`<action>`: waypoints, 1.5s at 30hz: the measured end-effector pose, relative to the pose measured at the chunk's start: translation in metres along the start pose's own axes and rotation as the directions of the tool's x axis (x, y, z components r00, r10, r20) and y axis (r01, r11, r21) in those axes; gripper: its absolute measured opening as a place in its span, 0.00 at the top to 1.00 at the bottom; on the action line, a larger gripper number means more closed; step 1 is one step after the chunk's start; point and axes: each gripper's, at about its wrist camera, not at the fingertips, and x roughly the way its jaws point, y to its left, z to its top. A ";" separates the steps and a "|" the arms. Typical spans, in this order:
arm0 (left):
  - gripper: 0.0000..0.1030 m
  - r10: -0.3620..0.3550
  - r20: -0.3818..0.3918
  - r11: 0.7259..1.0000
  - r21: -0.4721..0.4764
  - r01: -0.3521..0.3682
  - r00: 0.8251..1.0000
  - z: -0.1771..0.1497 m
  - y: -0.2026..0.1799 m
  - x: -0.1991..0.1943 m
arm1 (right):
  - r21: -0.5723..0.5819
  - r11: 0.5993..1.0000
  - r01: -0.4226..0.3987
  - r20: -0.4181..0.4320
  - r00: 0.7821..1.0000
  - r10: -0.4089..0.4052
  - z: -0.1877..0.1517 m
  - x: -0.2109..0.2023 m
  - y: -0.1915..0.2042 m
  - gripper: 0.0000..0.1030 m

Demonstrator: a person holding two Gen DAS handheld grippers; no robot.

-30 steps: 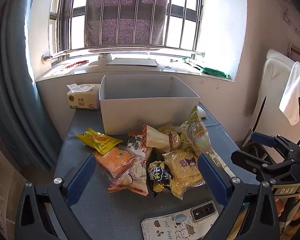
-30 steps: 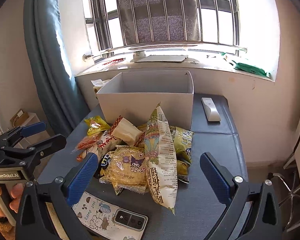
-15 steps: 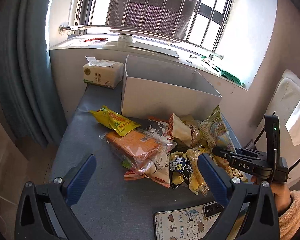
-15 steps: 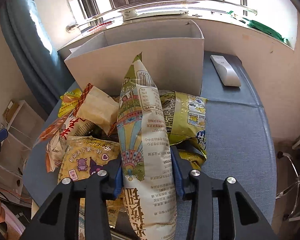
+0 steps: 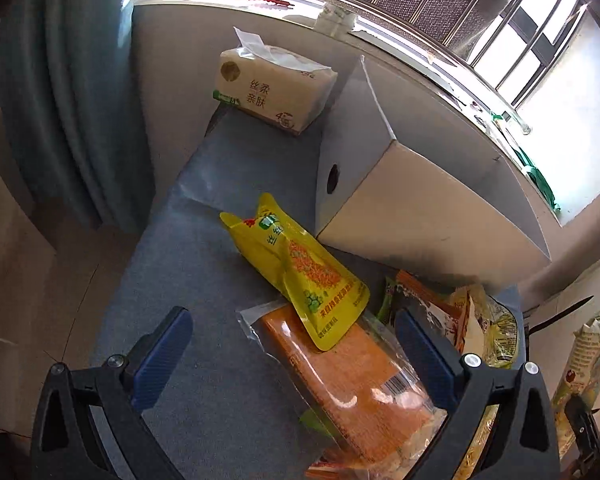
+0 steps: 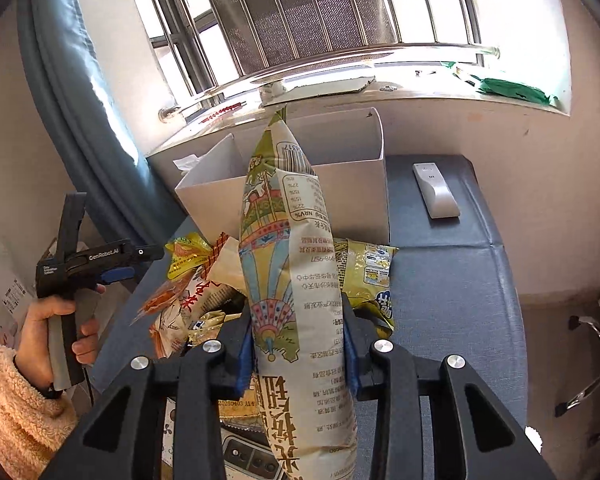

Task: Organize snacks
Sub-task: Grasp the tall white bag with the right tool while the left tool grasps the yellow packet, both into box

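My right gripper (image 6: 298,344) is shut on a long balloon-print snack bag (image 6: 288,240), which stands up off the pile in front of the white open box (image 6: 360,196). The same bag (image 5: 584,360) shows at the right edge of the left wrist view. My left gripper (image 5: 292,344) is open and tilted down over an orange packet (image 5: 352,380), with a yellow pouch (image 5: 300,268) lying across the packet's far end. In the right wrist view a hand holds the left gripper (image 6: 140,262) left of the snack pile (image 6: 188,300). The white box (image 5: 420,208) stands behind the pouch.
A tissue pack (image 5: 272,92) sits at the table's far left corner beside the box. A white remote (image 6: 436,192) lies right of the box on the grey table (image 6: 452,288). A phone (image 6: 252,460) lies near the front edge. A blue curtain (image 5: 72,92) hangs at the left.
The right gripper closed on the long bag and raised it off the pile. The left gripper swung left and down, close over the orange packet and yellow pouch.
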 end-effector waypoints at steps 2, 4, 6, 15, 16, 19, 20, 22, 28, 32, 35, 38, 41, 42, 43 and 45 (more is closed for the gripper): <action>0.00 0.048 -0.037 0.999 -0.014 -0.048 0.998 0.015 0.000 0.019 | -0.006 1.000 -0.005 0.008 1.000 0.005 -0.001 -0.005 0.001 0.63; 0.02 0.054 -0.088 0.997 -0.055 -0.059 0.995 0.026 0.002 0.039 | -0.011 1.000 -0.006 0.012 1.000 0.006 -0.004 -0.007 0.002 0.63; 0.07 0.054 -0.128 0.994 -0.087 -0.065 0.990 0.032 0.004 0.056 | -0.016 1.000 -0.007 0.013 1.000 0.007 -0.005 -0.008 0.002 0.63; 0.65 0.032 -0.073 0.999 0.030 -0.030 0.997 0.026 -0.009 0.056 | 0.019 0.999 -0.027 -0.002 1.000 0.027 -0.010 -0.002 -0.012 0.63; 0.68 0.024 -0.047 0.998 0.059 -0.021 0.999 0.023 -0.010 0.049 | 0.022 0.999 -0.029 -0.002 1.000 0.029 -0.011 -0.002 -0.013 0.63; 0.70 0.009 0.005 0.992 0.124 -0.010 1.000 0.015 -0.012 0.029 | 0.024 0.999 -0.034 -0.003 0.999 0.034 -0.009 0.001 -0.015 0.63; 0.70 -0.013 0.020 0.991 0.135 0.010 1.000 0.014 -0.013 0.021 | 0.026 0.999 -0.036 -0.001 0.999 0.036 -0.009 0.001 -0.015 0.63; 0.71 -0.033 0.073 0.988 0.150 0.022 0.997 0.012 -0.014 0.002 | 0.031 0.999 -0.042 0.008 0.999 0.042 -0.006 0.002 -0.014 0.63; 0.71 -0.179 0.215 0.967 0.219 0.132 0.960 0.018 -0.032 -0.066 | -0.002 0.999 -0.042 0.034 0.999 0.043 0.020 0.006 -0.005 0.63; 0.71 -0.261 0.235 0.937 0.295 0.187 0.936 0.049 -0.069 -0.083 | -0.036 0.998 -0.043 0.072 0.996 0.046 0.065 0.015 0.006 0.63; 0.71 -0.302 0.227 0.920 0.323 0.221 0.926 0.082 -0.097 -0.073 | -0.028 0.999 -0.022 0.088 0.996 0.024 0.108 0.037 0.010 0.63; 0.71 -0.278 0.203 0.917 0.347 0.196 0.939 0.111 -0.125 -0.059 | 0.015 1.000 0.017 0.084 0.996 -0.018 0.152 0.070 0.005 0.63; 0.71 -0.249 0.154 0.912 0.369 0.178 0.956 0.129 -0.146 -0.031 | 0.058 0.998 0.034 0.051 0.998 -0.037 0.185 0.106 -0.006 0.63; 0.71 -0.238 0.149 0.911 0.377 0.167 0.960 0.132 -0.150 -0.024 | 0.066 0.997 0.035 0.037 0.999 -0.038 0.193 0.117 -0.009 0.63; 0.71 -0.219 0.145 0.911 0.385 0.149 0.965 0.133 -0.152 -0.017 | 0.070 0.997 0.045 0.032 0.998 -0.048 0.200 0.126 -0.012 0.62; 0.66 -0.190 0.115 0.908 0.398 0.129 0.975 0.136 -0.156 -0.004 | 0.074 0.994 0.078 0.012 0.997 -0.079 0.209 0.143 -0.017 0.55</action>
